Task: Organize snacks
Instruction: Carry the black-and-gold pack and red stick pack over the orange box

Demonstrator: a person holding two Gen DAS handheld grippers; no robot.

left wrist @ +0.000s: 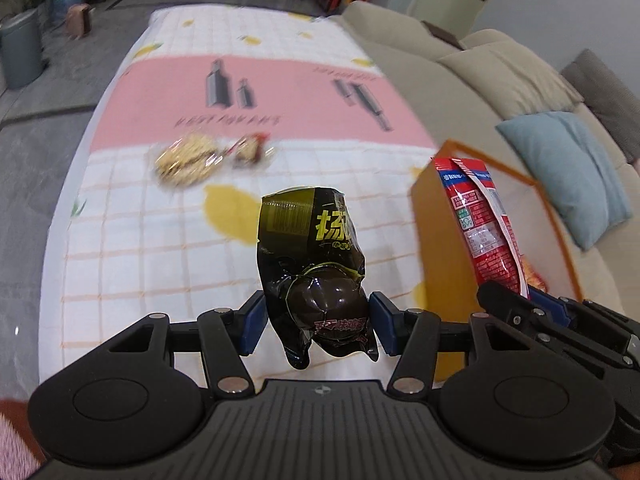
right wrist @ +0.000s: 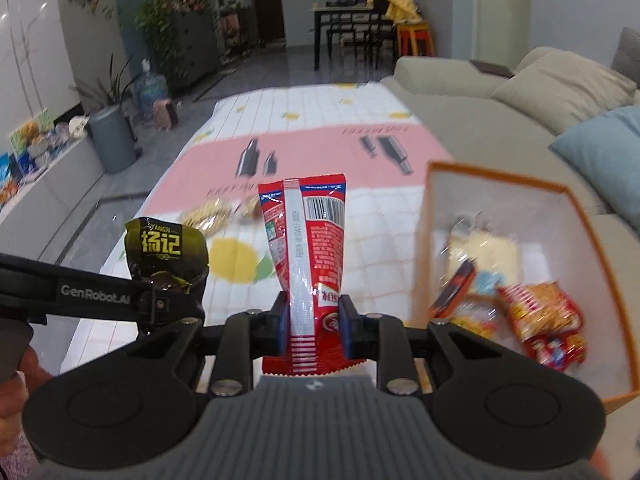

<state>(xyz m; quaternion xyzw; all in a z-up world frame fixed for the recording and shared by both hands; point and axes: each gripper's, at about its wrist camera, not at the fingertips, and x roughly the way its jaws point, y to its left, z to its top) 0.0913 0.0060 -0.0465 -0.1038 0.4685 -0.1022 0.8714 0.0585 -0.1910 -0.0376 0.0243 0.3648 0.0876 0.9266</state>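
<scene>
Two hand-held grippers are in view, and each grasps one snack. The left hand-held gripper (left wrist: pixel 316 322) is clenched on a black snack packet (left wrist: pixel 310 248) with yellow letters, lifted above the near part of the tabletop (left wrist: pixel 140 264). The right hand-held gripper (right wrist: pixel 312 326) is clenched on a red snack bag (right wrist: pixel 306 252) that stands upright, just left of one orange box (right wrist: pixel 424 248). The box stands at the right edge of the tabletop, beside the sofa (right wrist: pixel 480 96), and it already holds several blurred packets (right wrist: pixel 536 312). Two more snacks (left wrist: pixel 208 154) lie close together farther on the tablecloth, near the pink band. Around them the cloth shows only its pattern.
</scene>
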